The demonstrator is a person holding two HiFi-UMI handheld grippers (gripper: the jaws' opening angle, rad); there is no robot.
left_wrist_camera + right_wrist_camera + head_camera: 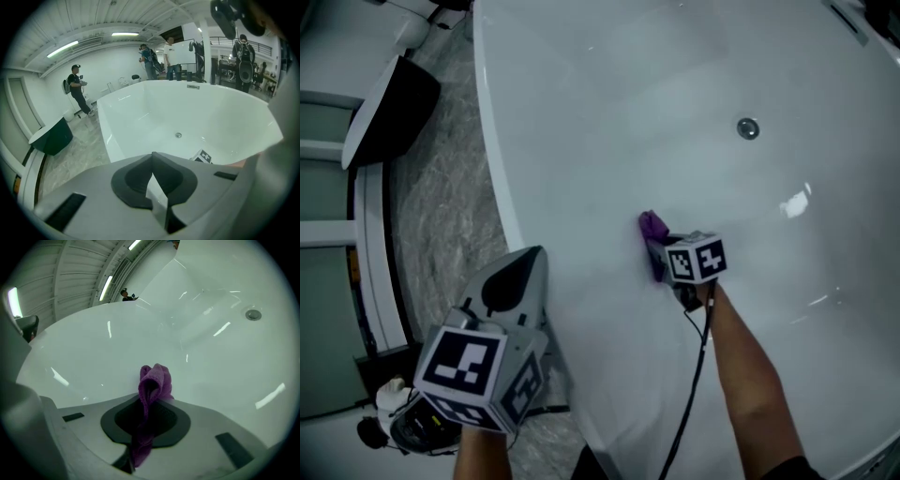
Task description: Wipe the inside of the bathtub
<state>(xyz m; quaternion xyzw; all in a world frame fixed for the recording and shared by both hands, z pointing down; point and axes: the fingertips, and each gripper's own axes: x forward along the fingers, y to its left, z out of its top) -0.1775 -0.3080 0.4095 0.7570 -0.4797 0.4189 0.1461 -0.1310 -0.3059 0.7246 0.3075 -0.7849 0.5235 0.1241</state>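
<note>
A white bathtub (609,112) fills most of the head view, its drain (748,128) at the upper right. My right gripper (659,246) is inside the tub, shut on a purple cloth (652,228) that presses against the tub's left inner wall. In the right gripper view the purple cloth (152,385) sticks up between the jaws, with the drain (253,314) far off. My left gripper (517,272) hangs outside the tub over its left rim, shut with nothing in it. The left gripper view looks across the bathtub (187,117).
A grey marbled floor (450,206) runs along the tub's left side. A dark basin with a white rim (389,108) stands at the upper left. Several people (77,93) stand in the room behind the tub. A black cable (694,375) trails from the right gripper.
</note>
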